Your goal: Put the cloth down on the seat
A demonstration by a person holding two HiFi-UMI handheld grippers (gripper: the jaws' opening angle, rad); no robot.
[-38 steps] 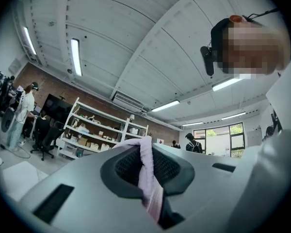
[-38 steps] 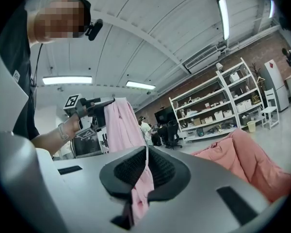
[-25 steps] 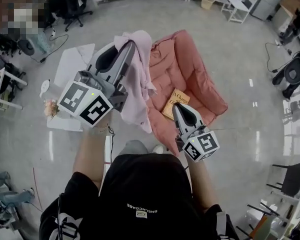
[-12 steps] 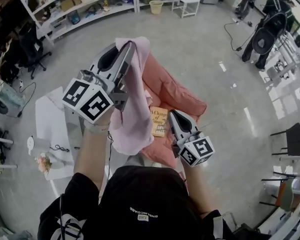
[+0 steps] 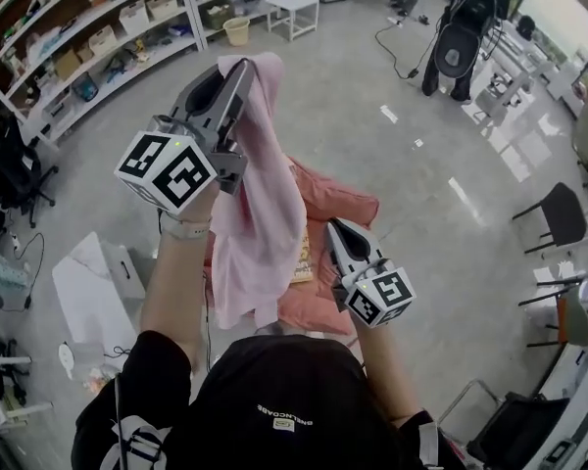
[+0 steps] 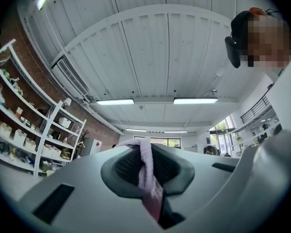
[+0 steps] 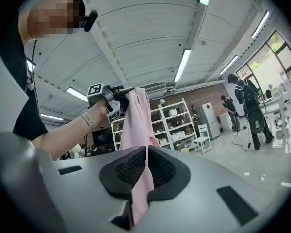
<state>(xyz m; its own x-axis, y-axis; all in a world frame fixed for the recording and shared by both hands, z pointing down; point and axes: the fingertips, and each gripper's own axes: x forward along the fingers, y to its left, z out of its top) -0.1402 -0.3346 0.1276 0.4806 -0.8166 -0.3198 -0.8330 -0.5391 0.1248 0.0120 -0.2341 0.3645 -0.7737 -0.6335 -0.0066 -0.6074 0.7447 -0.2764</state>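
A pale pink cloth point(image 5: 255, 223) hangs in the air in front of me. My left gripper point(image 5: 243, 67) is raised high and shut on the cloth's top edge; a fold of the cloth point(image 6: 146, 178) shows pinched between its jaws. My right gripper point(image 5: 331, 225) is lower and to the right, shut on a lower edge of the cloth point(image 7: 140, 188). In the right gripper view the left gripper point(image 7: 121, 95) holds the cloth up above it. Below lies the seat point(image 5: 348, 204), a salmon-pink padded cushion chair on the floor, partly hidden by the cloth.
A yellow book point(image 5: 302, 258) lies on the seat, mostly behind the cloth. White boxes point(image 5: 93, 292) lie on the floor at left. Shelving point(image 5: 88, 47) lines the far wall, with a white chair point(image 5: 296, 6) beside it. A black chair point(image 5: 559, 218) stands at right.
The left gripper has risen with the cloth, which now hangs longer over the seat and covers most of the book. The right gripper stays low at the cloth's edge.
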